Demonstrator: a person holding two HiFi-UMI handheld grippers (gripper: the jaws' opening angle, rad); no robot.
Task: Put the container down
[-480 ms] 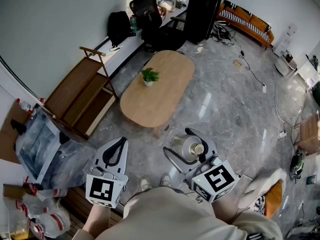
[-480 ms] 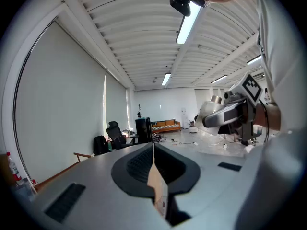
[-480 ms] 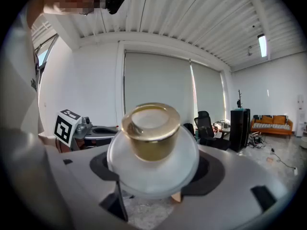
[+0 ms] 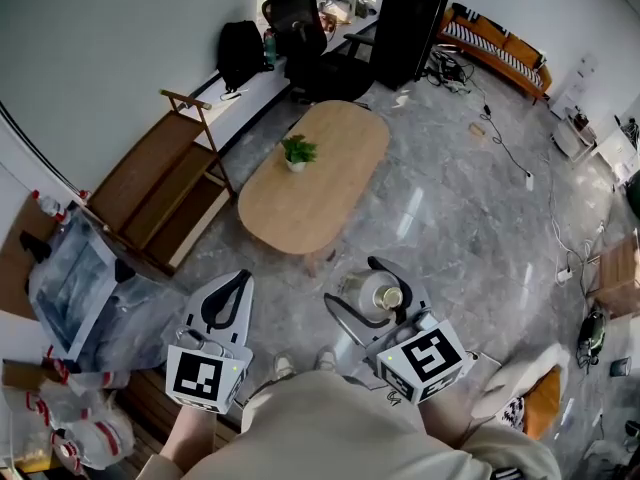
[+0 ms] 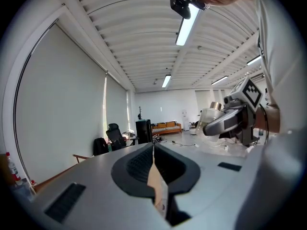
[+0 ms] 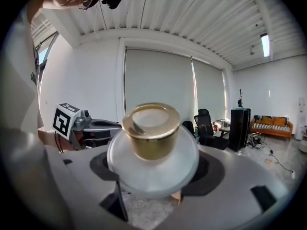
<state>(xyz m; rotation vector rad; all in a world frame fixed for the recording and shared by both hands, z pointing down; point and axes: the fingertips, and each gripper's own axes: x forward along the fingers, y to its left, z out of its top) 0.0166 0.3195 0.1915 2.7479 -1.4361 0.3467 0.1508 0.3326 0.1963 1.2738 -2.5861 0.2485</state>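
Note:
The container (image 4: 371, 293) is a clear rounded jar with a gold lid (image 6: 150, 129), held in the air above the grey marble floor. My right gripper (image 4: 372, 296) is shut on it, one wide-spread jaw on each side of its body (image 6: 152, 169). In the right gripper view the jar fills the space between the jaws, lid pointing away. My left gripper (image 4: 230, 293) hovers to the left at about the same height, jaws pressed together on nothing (image 5: 153, 150). The left gripper view shows the right gripper (image 5: 232, 121) and the jar (image 5: 210, 115) off to its right.
An oval wooden table (image 4: 310, 183) with a small potted plant (image 4: 298, 152) stands ahead. A wooden rack (image 4: 165, 198) and a plastic-wrapped item (image 4: 75, 288) are at the left. A black chair (image 4: 300, 28), a black cabinet (image 4: 405, 28) and floor cables (image 4: 510, 148) lie farther off.
Both grippers have shifted very slightly to the left in the head view. The grip on the container is unchanged.

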